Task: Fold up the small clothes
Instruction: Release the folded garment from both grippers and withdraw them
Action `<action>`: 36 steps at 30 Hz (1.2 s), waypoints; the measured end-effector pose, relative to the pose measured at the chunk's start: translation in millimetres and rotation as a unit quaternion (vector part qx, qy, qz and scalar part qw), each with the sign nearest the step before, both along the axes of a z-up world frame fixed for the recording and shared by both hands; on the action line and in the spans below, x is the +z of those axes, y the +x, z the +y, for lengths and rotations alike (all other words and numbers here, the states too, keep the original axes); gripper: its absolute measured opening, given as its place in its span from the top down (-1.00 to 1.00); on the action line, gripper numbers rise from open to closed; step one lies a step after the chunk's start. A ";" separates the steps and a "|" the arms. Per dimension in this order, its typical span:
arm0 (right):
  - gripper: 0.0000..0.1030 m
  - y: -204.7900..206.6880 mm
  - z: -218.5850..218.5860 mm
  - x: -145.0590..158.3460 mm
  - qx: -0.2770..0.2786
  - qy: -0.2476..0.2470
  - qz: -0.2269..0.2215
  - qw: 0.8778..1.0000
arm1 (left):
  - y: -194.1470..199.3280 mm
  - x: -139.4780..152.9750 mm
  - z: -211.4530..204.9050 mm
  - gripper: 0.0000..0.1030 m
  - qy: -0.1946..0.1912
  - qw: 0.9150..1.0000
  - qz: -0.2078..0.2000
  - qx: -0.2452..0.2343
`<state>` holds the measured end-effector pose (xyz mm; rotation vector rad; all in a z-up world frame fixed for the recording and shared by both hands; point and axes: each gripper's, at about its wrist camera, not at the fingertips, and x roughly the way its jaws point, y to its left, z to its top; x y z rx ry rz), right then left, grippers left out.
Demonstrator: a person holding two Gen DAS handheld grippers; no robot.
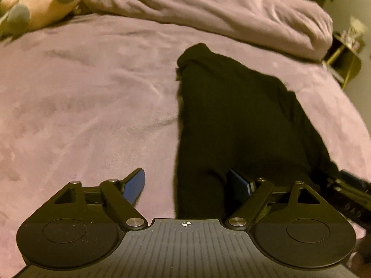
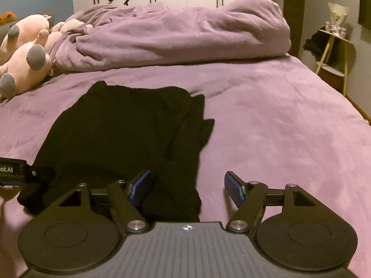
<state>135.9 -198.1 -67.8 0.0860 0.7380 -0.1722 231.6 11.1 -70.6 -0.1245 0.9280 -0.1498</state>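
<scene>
We've got one black garment (image 2: pixel 120 139) on the bed (image 2: pixel 278 127); our left gripper (image 1: pixel 187 185) and right gripper (image 2: pixel 187 187) both gape wide over its near edge, gripping nothing.

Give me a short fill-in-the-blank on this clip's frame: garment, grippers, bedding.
1. The garment lying on the bed is ____ in colour.
2. Both the left gripper and the right gripper have their jaws ____.
3. The bedsheet is ____ in colour.
4. The plush toy is pink with ____ feet.

Missing words: black; open; purple; grey
</scene>
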 end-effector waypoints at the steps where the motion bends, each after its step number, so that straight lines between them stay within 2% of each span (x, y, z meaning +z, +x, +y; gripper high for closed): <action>1: -0.36 -0.8 0.8 2.6 0.000 -0.002 0.004 1.000 | -0.4 1.6 -0.9 -0.65 0.005 1.000 0.002 0.000; 5: -0.35 -6.3 5.0 8.8 0.006 -0.010 0.020 1.000 | -4.9 4.3 -0.5 -0.65 0.010 1.000 0.021 0.008; 11: -0.39 -6.4 3.1 -1.0 0.008 -0.018 0.050 0.999 | -10.0 6.8 -4.7 -0.67 0.027 0.999 0.028 0.011; 13: -0.52 -1.7 3.5 -3.9 0.010 -0.027 0.061 0.998 | -12.0 8.8 -5.3 -0.67 0.030 0.999 0.030 0.010; 16: -0.61 -0.1 2.0 -4.3 0.010 -0.027 0.067 0.997 | -18.2 13.0 -4.8 -0.67 0.032 0.999 0.024 0.007; 20: -0.61 -14.2 1.3 1.2 0.000 0.000 0.086 0.996 | -37.2 17.4 0.5 -0.68 0.036 0.999 0.018 0.003; 24: -0.65 -41.1 14.5 2.3 0.034 -0.001 0.127 0.991 | -62.8 24.2 10.6 -0.73 0.023 0.999 0.021 0.009; 28: -0.92 -63.2 24.0 14.1 0.049 0.022 0.128 0.990 | -76.5 36.3 13.6 -0.80 0.026 1.000 0.012 0.008; 31: -0.92 -63.6 26.9 29.1 0.038 0.047 0.125 0.990 | -75.9 44.8 12.5 -0.81 0.030 1.000 0.009 0.000; 36: -0.92 -46.0 39.4 51.4 0.020 0.013 0.152 0.988 | -71.9 53.6 9.6 -0.82 0.040 0.999 0.016 -0.009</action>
